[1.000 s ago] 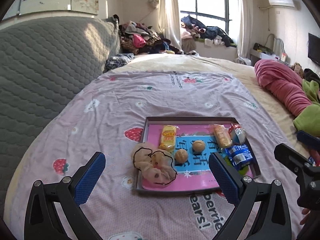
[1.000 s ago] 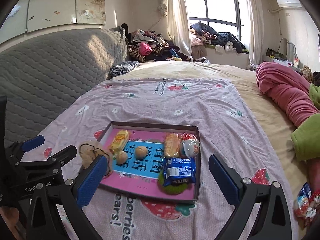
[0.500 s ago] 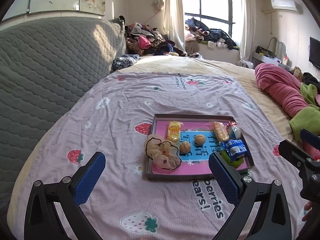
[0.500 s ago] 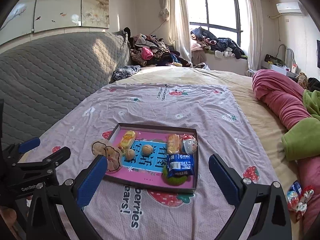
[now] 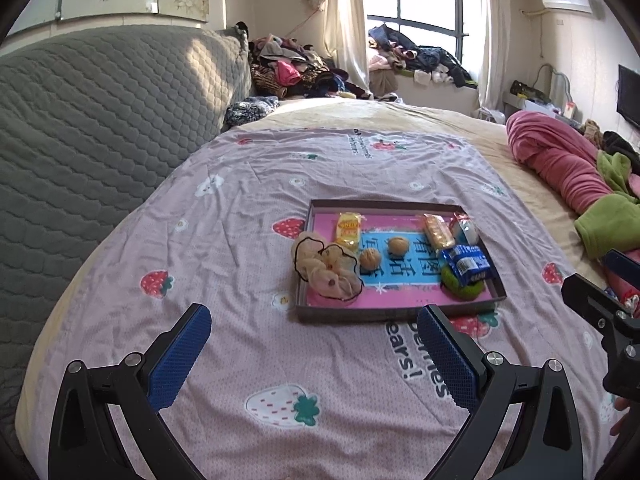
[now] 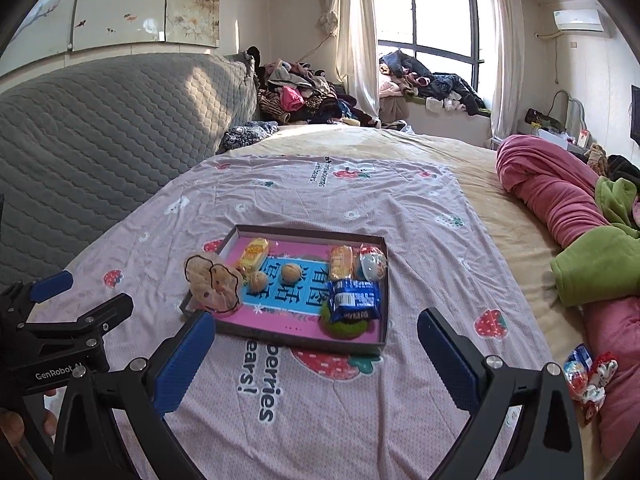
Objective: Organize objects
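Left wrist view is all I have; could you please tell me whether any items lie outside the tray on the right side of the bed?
Observer: Yes, a few small wrapped snacks lie on the bed beside the pink blanket, apart from the tray.
Operator: Thank you. Is the right gripper holding anything?
Observer: No, the right gripper is open, with nothing between its fingers.
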`<state>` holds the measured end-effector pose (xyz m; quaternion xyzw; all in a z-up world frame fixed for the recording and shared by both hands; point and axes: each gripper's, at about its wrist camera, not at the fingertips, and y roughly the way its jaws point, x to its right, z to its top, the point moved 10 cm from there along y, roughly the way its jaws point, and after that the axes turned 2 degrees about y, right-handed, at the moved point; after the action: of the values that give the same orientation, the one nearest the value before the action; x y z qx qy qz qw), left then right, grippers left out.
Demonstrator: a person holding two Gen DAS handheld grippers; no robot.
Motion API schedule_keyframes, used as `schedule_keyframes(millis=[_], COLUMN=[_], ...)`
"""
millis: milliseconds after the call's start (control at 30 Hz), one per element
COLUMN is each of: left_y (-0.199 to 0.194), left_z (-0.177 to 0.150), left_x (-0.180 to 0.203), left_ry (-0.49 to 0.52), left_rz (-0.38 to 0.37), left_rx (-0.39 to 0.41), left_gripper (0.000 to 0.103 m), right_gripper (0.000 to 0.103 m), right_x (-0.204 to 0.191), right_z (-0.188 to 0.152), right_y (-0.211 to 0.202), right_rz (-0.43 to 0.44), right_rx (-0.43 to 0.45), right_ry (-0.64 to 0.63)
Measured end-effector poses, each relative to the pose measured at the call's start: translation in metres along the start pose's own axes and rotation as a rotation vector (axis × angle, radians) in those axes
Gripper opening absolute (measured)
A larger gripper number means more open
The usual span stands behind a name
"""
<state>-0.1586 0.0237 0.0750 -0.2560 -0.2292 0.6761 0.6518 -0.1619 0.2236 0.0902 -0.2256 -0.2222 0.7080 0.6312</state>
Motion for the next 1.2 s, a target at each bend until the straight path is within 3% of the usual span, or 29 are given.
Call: schedule_keyframes(millis=[433,800,1200], left_y=[-0.022,-0.021,-0.017], left_z=[-0.018,-0.047,-0.073], left_x=[-0.001,0.006,0.009], left_ry=[0.016,0.052,0.024], left_rz=[0.007,0.039,0.027], left_rx=[0.021,0.008,-0.013], left_gripper=[0.103,0.103,0.103], right_gripper=[0.102,0.102,0.102], right_x=[-0.004,0.011,0.029], right_z=[-0.025,-0.049,-0.077], right_y=[-0.016,-0.019,-0.021], right_rz=[-0.007,-0.016,-0.022], right_rx=[-0.012,-0.034,-0.065], right_ry=[0.007,0.032,0.057])
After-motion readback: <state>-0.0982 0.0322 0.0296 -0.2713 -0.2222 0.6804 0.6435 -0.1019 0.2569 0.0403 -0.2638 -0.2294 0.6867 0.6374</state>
